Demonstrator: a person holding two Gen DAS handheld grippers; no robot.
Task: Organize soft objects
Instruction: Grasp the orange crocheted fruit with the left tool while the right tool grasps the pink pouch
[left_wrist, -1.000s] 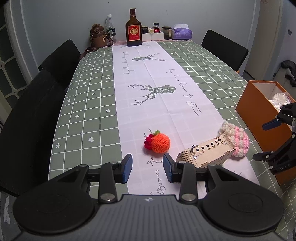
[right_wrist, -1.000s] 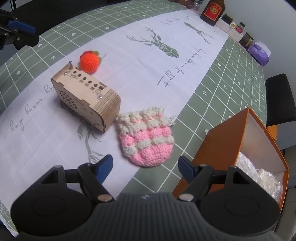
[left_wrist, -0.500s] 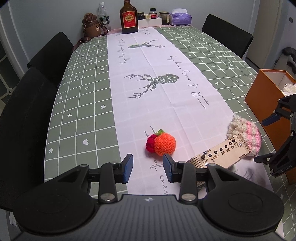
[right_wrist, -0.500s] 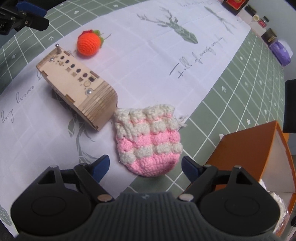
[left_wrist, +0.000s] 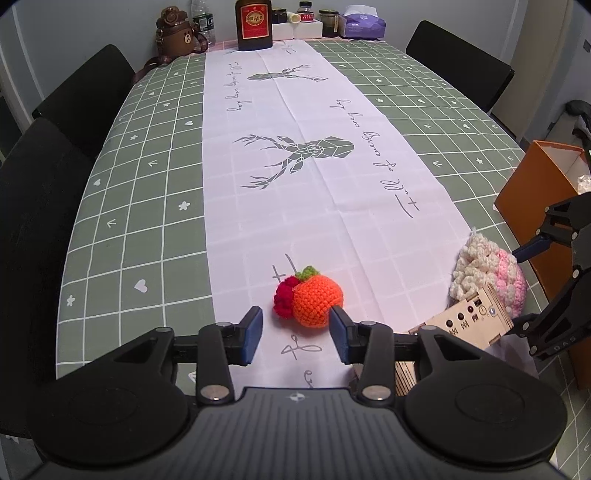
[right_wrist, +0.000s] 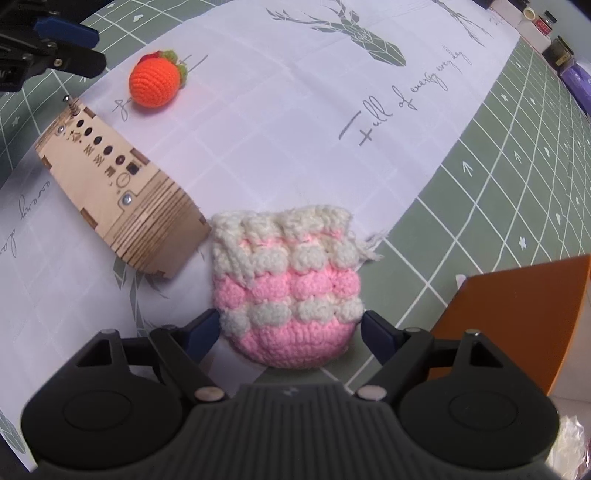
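Left wrist view: the left gripper (left_wrist: 296, 328) hangs low over the white runner (left_wrist: 314, 206) of the table (left_wrist: 147, 184), its jaws moderately wide and just opened further. The crocheted orange (left_wrist: 317, 300), with a red knitted bit on its left side, lies just ahead of the tips; the right fingertip overlaps its lower right edge, but nothing is pressed between the pads. To the right a wooden box (left_wrist: 467, 325) lies on the runner, touching the pouch (left_wrist: 487, 271) behind it. The right gripper (left_wrist: 524, 291) reaches in over the pouch from the right. Beyond it stands an orange bin (left_wrist: 532, 199), open, with something pale and crinkled inside. Bottles, jars, a tissue pack and a bear-shaped bag line the far end; black chairs flank the table.

Right wrist view: the right gripper (right_wrist: 289, 328) points down at the pouch (right_wrist: 286, 291), its jaws wide, just narrowed a little, straddling the pouch's pink base; whether the pads touch it I cannot tell. The wooden box (right_wrist: 118, 195) lies just left, its corner against the pouch. The orange (right_wrist: 155, 83) lies farther off, with the left gripper (right_wrist: 79, 51) beside it. The bin (right_wrist: 517, 314) stands close on the right.
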